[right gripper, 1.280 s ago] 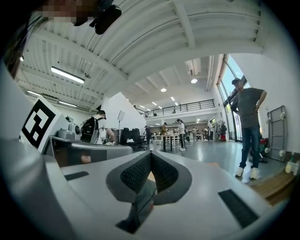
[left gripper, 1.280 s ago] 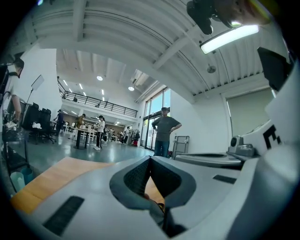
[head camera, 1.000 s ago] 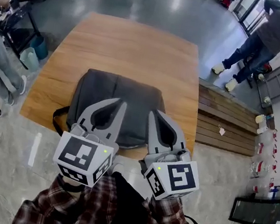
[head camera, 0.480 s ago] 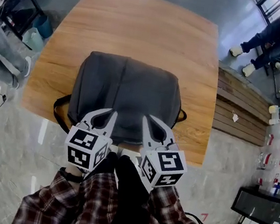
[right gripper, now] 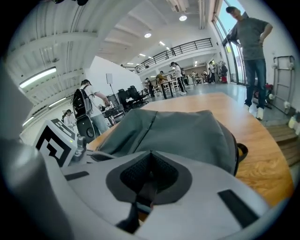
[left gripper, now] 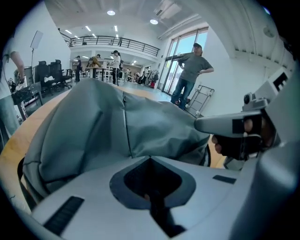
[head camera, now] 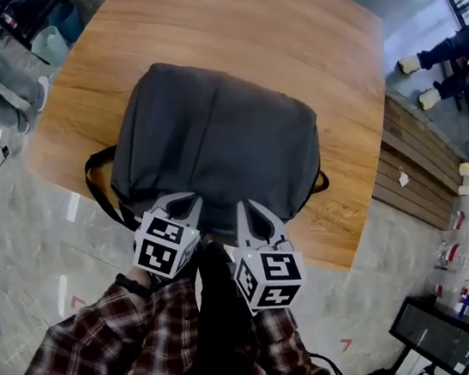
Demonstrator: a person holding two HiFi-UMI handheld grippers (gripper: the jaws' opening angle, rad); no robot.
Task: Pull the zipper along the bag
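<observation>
The grey bag lay flat on the wooden surface, towards its near edge. The left tool and the right tool sat side by side at the bag's near edge. Each tool's jaws were closed tip against tip. A black strap looped out beside the bag, on the left tool's side

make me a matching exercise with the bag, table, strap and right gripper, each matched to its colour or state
Things:
1. bag
2. table
3. strap
4. right gripper

Descriptions:
A. wooden
B. jaws together, at the bag's near edge
C. dark grey, lying on the table
D. black loop sticking out beside the bag

Pairs: 1-C, 2-A, 3-D, 4-B
</observation>
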